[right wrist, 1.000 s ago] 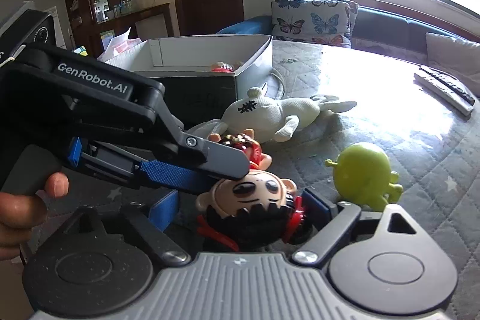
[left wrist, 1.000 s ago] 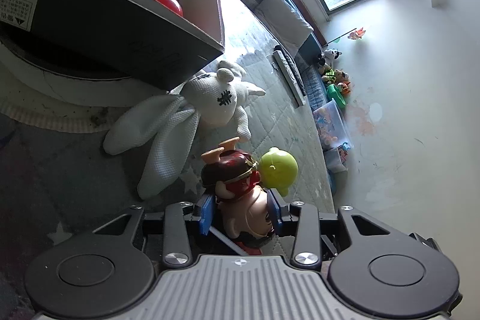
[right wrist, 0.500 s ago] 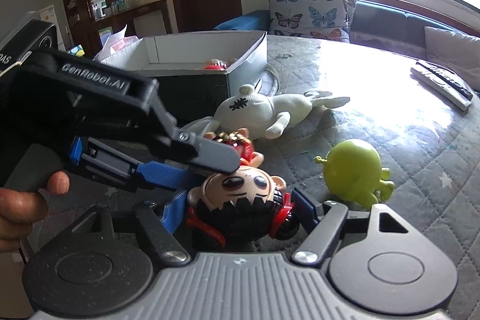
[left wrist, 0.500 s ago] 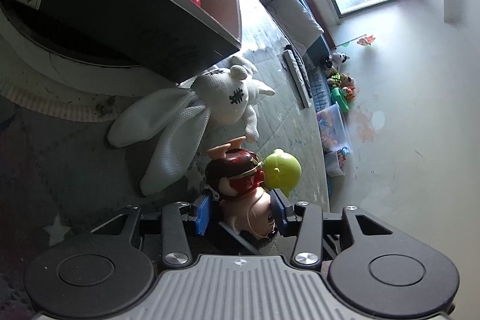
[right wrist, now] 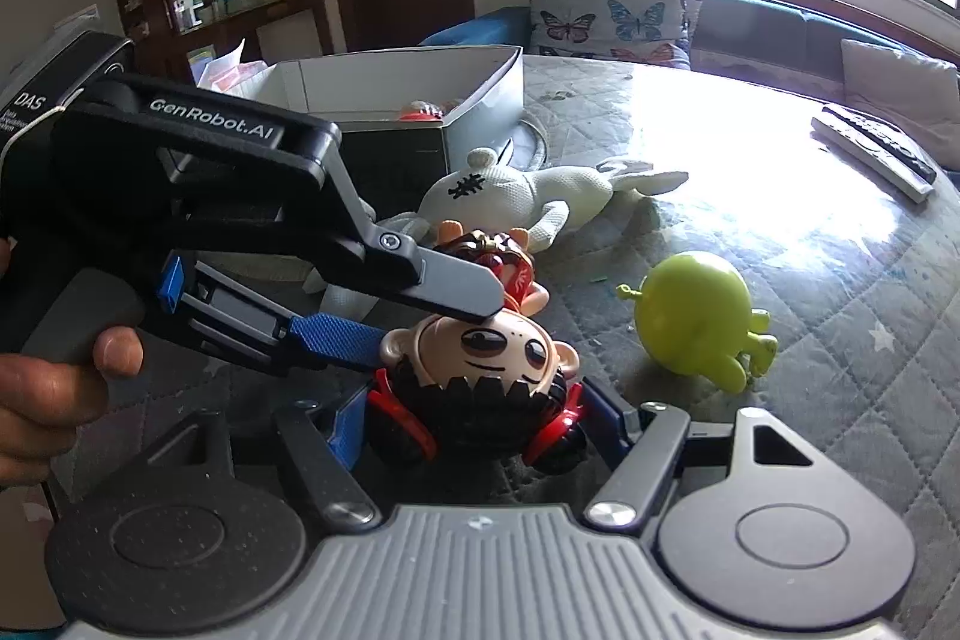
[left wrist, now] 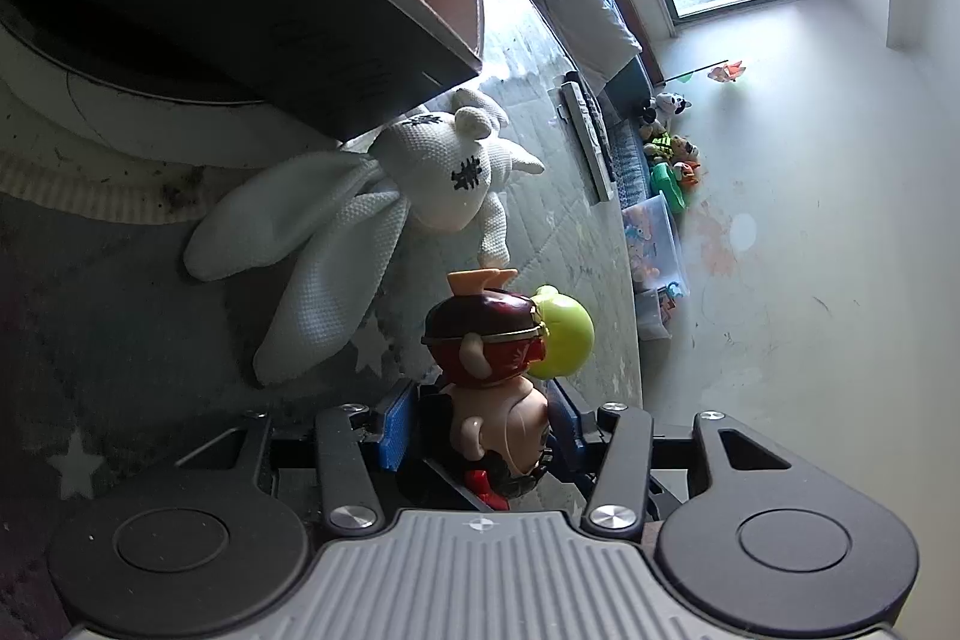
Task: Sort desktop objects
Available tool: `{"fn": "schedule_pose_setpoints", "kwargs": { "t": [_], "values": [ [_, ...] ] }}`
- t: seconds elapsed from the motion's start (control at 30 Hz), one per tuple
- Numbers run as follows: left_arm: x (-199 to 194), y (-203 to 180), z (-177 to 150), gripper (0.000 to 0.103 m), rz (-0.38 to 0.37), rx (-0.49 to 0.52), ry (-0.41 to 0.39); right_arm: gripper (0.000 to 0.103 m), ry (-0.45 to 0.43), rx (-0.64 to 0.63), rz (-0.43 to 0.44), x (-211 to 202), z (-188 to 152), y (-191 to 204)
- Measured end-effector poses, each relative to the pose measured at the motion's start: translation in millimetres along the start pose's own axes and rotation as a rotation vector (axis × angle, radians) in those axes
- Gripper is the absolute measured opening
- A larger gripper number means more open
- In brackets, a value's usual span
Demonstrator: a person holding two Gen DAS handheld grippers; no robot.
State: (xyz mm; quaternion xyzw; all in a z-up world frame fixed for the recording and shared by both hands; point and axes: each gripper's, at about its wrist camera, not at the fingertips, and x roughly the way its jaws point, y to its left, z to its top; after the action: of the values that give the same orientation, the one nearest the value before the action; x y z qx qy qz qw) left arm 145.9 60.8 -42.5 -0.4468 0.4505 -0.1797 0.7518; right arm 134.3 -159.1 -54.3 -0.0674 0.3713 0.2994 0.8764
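Note:
A big-headed doll [right wrist: 480, 358] with black spiky hair and red headphones lies on the quilted table. My right gripper [right wrist: 477, 427] is closing on it, its blue pads against the headphones on both sides. My left gripper [right wrist: 420, 325] reaches in from the left and its jaws are opening, with the doll's face between them and a gap at the pad. In the left wrist view the doll [left wrist: 498, 424] sits between the spread pads of the left gripper [left wrist: 480, 418]. A red-brown horned figure [right wrist: 492, 250] lies just behind the doll.
A green round toy [right wrist: 696, 322] lies to the right, and a white plush rabbit [right wrist: 516, 196] lies behind. Beyond the rabbit stands an open box [right wrist: 480, 124] with toys inside. A remote control [right wrist: 870, 148] rests at the far right of the quilt [right wrist: 810, 280]. A person's hand [right wrist: 54, 388] holds the left gripper.
The left gripper's pads have spread apart from the doll. The right gripper's pads have drawn in onto the doll's headphones. Both hands have stayed nearly in place.

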Motion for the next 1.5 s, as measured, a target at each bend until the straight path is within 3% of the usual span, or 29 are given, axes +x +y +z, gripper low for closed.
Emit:
{"fn": "schedule_pose_setpoints", "kwargs": {
  "t": [0.3,0.63,0.83,1.17,1.5],
  "values": [
    [-31.2,-18.9,3.4,0.05,0.004,0.076,-0.06,0.072,-0.04,-0.005,0.019,-13.2,15.9,13.2],
    [-105.5,-42.0,49.2,0.051,0.017,0.149,-0.249,0.072,-0.145,-0.119,0.076,-7.7,91.6,55.6],
    [-125.9,-32.5,92.9,0.051,0.067,0.151,-0.315,0.072,-0.138,-0.134,0.138,32.4,141.0,74.7],
    [-123.6,22.8,151.1,0.05,0.153,0.068,-0.291,0.072,0.017,-0.061,0.213,129.1,186.2,76.7],
    [-104.7,59.2,176.6,0.051,0.174,-0.018,-0.231,0.072,0.147,-0.031,0.207,179.1,186.0,78.6]
  ]
}}
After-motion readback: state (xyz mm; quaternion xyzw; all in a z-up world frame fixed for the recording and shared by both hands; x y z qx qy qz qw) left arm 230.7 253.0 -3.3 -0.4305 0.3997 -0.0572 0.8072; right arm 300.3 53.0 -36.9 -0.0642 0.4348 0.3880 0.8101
